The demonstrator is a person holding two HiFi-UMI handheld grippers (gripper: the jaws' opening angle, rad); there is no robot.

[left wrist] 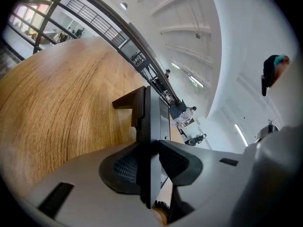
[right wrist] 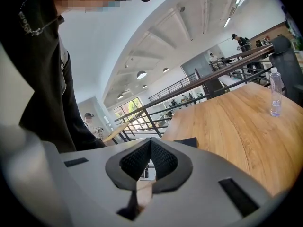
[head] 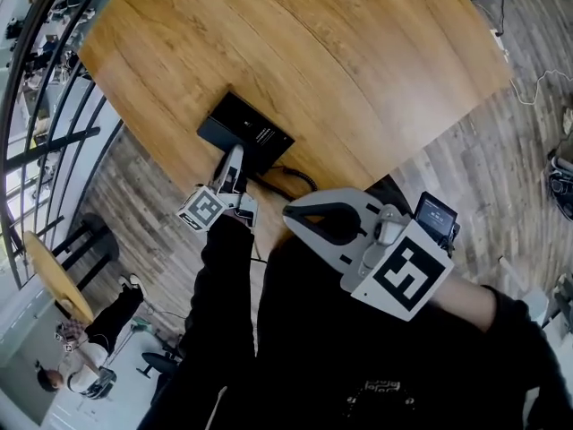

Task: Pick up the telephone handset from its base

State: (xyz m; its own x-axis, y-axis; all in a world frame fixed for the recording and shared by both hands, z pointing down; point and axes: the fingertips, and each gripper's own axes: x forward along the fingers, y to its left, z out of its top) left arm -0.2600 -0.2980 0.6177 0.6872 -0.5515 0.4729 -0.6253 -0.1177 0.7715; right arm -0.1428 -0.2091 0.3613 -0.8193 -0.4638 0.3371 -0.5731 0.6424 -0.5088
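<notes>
L gripper point(left wrist: 151, 148) clamped on black handset point(left wrist: 152, 117) at its base point(head: 246, 133), near tabletop point(head: 340, 61) edge, centre-left of head view. R gripper point(right wrist: 150, 143) jaws together, empty. White print on base unreadable.

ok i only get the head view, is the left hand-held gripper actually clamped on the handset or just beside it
observer: clamped. in the left gripper view the left hand-held gripper has both pads pressed on the dark handset, which shows edge-on between them.
operator: anything else on the table that i'm missing
observer: yes, the right gripper view shows a clear water bottle standing upright on the table.
</notes>
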